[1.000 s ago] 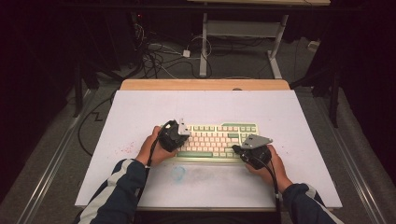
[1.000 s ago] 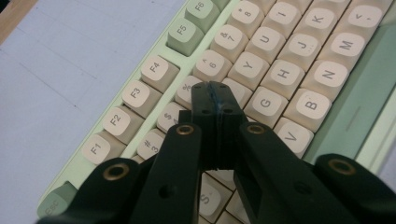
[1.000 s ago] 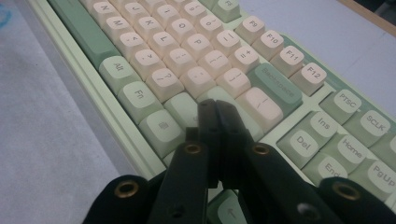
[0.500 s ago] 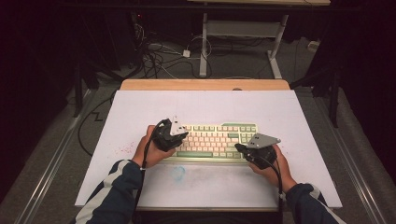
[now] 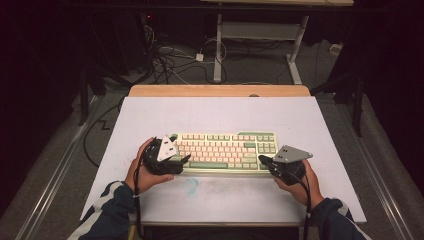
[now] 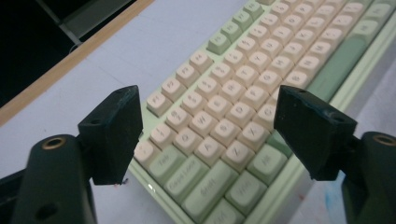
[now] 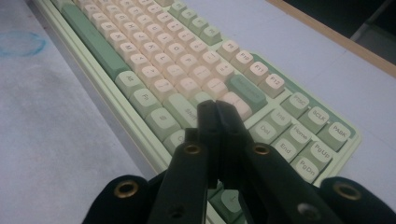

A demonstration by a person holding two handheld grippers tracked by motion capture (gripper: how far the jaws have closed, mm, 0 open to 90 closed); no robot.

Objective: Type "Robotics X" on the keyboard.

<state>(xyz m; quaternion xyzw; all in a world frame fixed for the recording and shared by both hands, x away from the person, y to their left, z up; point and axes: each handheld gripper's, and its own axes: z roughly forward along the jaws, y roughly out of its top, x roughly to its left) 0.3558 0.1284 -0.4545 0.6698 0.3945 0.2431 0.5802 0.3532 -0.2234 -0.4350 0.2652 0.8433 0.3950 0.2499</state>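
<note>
A pale green plastic keyboard with cream and green keycaps (image 5: 225, 151) lies flat near the middle of the white-covered counter (image 5: 220, 115), its long side facing the person. The left hand-held gripper (image 5: 181, 161) sits at the keyboard's left end; its jaws have just been opening and now stand wide apart above the left-most keys, with nothing pressed between the pads. The right hand-held gripper (image 5: 262, 160) rests at the right front corner, its jaws pressed together and empty, tips poised over the keys near the arrow cluster. Judging by this, the work on the keyboard looks to be between steps: neither gripper grips it, and any lifting, shifting or key pressing is yet to be done.
</note>
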